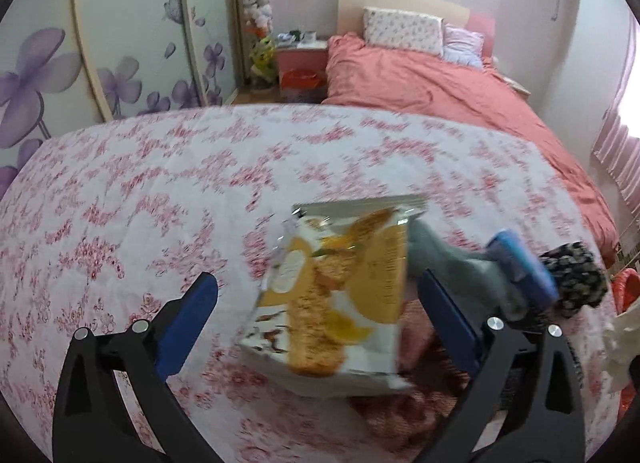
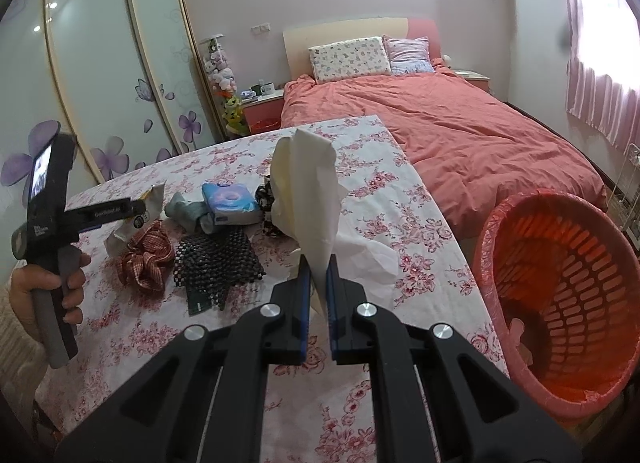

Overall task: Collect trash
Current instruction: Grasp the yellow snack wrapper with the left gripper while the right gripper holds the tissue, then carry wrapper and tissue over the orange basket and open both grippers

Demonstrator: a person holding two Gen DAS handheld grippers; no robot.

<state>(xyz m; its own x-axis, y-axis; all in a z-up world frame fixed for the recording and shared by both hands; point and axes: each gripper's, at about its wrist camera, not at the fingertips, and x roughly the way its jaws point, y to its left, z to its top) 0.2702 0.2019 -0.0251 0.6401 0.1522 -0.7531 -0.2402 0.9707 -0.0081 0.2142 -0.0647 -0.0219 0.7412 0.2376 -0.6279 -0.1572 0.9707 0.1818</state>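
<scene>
Right gripper (image 2: 318, 283): nearest the camera, raised over the near edge of the table (image 2: 420, 199); fingers pressed together, pinching a white tissue (image 2: 308, 191) that stood up in a loose twist above the tips; a second crumpled tissue (image 2: 368, 259) lay on the table just beyond the tips.

Left gripper (image 1: 318, 311): fingers spread wide, nothing pressed by either pad; a snack wrapper (image 1: 332, 295), white and yellow, blurred, sat between the fingers, touching neither; whether it rested on the table or was in the air could not be told; in the right wrist view the same gripper showed side-on at the table's left edge, gripped by a hand (image 2: 48, 291).

Table: covered by a white cloth with a pink flower print; on it, past the right gripper, a black-and-white chequered cloth (image 2: 218, 259); just left of that, a red plaid scrunchie (image 2: 146, 259); behind these, a grey sock (image 2: 188, 213), a blue tissue pack (image 2: 230, 203) and a dark patterned item (image 2: 266, 195) partly hidden by the held tissue.

Bin (image 2: 560, 303): red slatted basket lined with a red bag, standing on the floor just right of the table; inside largely bare as far as visible.

Beyond the table: a bed (image 2: 460, 131) with a coral cover and two pillows (image 2: 352, 57) against the headboard; a pink nightstand (image 2: 262, 109) left of the bed; a wardrobe (image 2: 112, 75) with purple flower decals well left of the table; pink curtains (image 2: 600, 75) at far right.
</scene>
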